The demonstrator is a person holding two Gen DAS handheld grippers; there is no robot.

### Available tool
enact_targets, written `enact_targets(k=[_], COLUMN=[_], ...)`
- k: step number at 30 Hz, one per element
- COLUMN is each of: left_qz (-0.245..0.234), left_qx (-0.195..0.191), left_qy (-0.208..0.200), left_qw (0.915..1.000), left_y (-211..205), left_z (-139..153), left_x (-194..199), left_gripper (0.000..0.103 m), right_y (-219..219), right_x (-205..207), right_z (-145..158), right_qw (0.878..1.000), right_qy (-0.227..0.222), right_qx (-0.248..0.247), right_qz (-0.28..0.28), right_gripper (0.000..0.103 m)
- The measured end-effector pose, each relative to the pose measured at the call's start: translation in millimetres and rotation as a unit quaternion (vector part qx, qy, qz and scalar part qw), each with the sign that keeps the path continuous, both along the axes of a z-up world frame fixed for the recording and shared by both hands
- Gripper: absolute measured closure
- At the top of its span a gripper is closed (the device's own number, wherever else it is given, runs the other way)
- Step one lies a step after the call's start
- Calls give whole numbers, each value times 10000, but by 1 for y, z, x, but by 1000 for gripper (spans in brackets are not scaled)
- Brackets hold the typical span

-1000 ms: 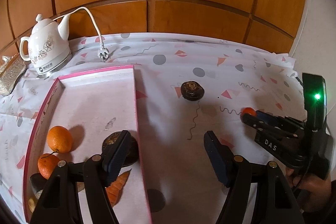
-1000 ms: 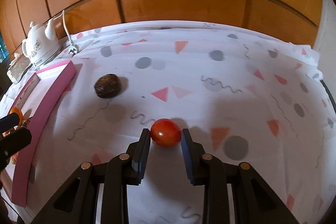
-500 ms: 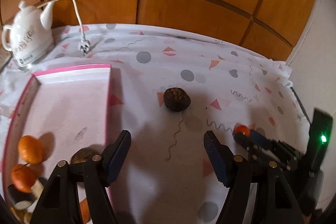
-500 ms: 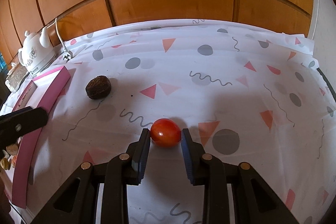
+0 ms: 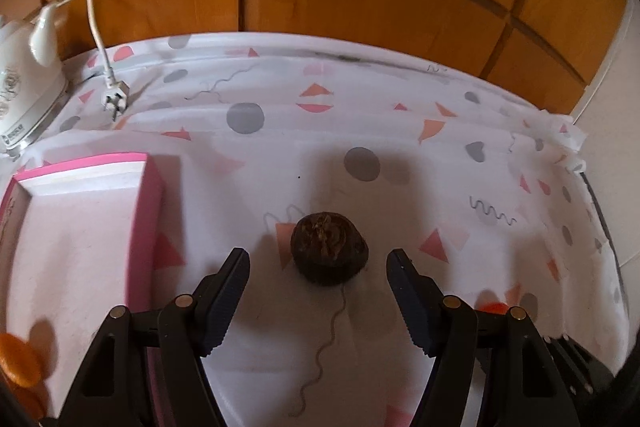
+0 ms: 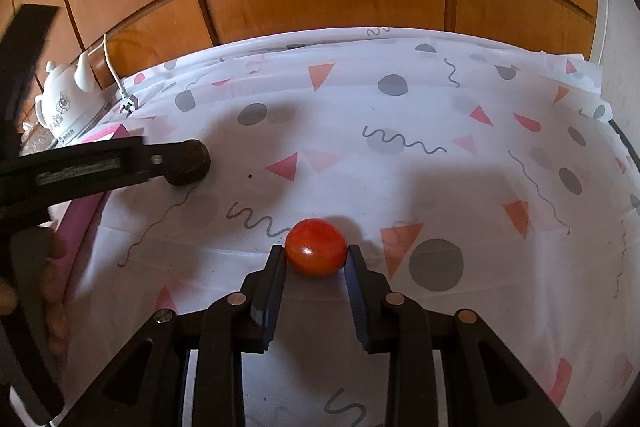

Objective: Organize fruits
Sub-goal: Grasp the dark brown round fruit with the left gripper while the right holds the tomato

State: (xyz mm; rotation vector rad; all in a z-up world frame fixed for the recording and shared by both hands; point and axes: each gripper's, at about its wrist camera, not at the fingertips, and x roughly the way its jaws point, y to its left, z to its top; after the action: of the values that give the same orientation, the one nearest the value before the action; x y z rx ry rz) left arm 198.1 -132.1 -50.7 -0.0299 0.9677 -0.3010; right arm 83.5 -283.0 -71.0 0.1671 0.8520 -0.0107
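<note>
Left gripper (image 5: 318, 259): two black plastic fingers (image 5: 224, 291) with dark blue ribbed pads, each arm carrying brass-coloured round screws and triangular cut-outs in the frame. Right gripper (image 6: 316, 253): the same build, black fingers (image 6: 268, 287), blue ribbed pads, brass screws on the linkages. Seen from the right wrist, the left gripper's side shows a pale strip, possibly a label, too blurred to read.

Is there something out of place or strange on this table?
Two fruits lie loose on the tablecloth, outside the pink tray: a dark brown fruit and a red tomato. Also, the kettle's plug lies unplugged beside the white kettle.
</note>
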Motion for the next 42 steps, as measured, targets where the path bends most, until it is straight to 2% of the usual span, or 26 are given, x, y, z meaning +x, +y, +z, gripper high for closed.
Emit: enact_targets(k=[3,4,7,10,14,15,16,20,24,28,33,38,39,42], left_qz=[93,82,85,121,-34,-71,-43,37,16,85,90,96,94,61], left_qx=[-75,-41,89,63,447,528,543,509,558,388,326,320,309,323], left_qy=[135,170,67,3,-210,-275,-295,-269,-314,-308,-371,-439,-440,-470], left_qw=[9998,9998,9999,9999,9988,9982,9981,9983,9979,9987,9987,9985,9985,9984], left_y=[-2,-4,-8,-9,-18,-19,-17,-8,-4,5,10,12,13,13], left_z=[-8,-11,-13,-15,-20,-21,-20,-17,-16,-15,-15,-17,-18,-17], left_x=[10,13,16,18,12,11,11,2,-24,-55,-85,-92,-92,-94], left_gripper=[34,39,45,46,47,49,58,58,58,58,58,58,58,58], right_y=[-1,-1,-2,-3,-6,-8,-8,-10,-14,-15,-12,-9,-9,-8], right_x=[0,0,-1,-1,-3,-3,-3,-3,-4,-4,-1,4,3,0], right_z=[0,0,1,1,1,1,2,3,3,3,4,5,5,6], right_qw=[10000,10000,9999,9998,9994,9992,9992,9988,9982,9982,9989,9995,9996,9999], right_qy=[-17,-22,-39,-54,-90,-100,-103,-87,-88,-72,-28,37,43,3], right_qx=[57,67,112,176,323,372,394,472,596,594,469,307,257,86], right_qz=[-3,-7,-14,-23,-32,-43,-55,-73,-80,-64,-46,-34,-54,-138], right_gripper=[73,73,73,73,73,73,73,73,72,72,66,66,70,72])
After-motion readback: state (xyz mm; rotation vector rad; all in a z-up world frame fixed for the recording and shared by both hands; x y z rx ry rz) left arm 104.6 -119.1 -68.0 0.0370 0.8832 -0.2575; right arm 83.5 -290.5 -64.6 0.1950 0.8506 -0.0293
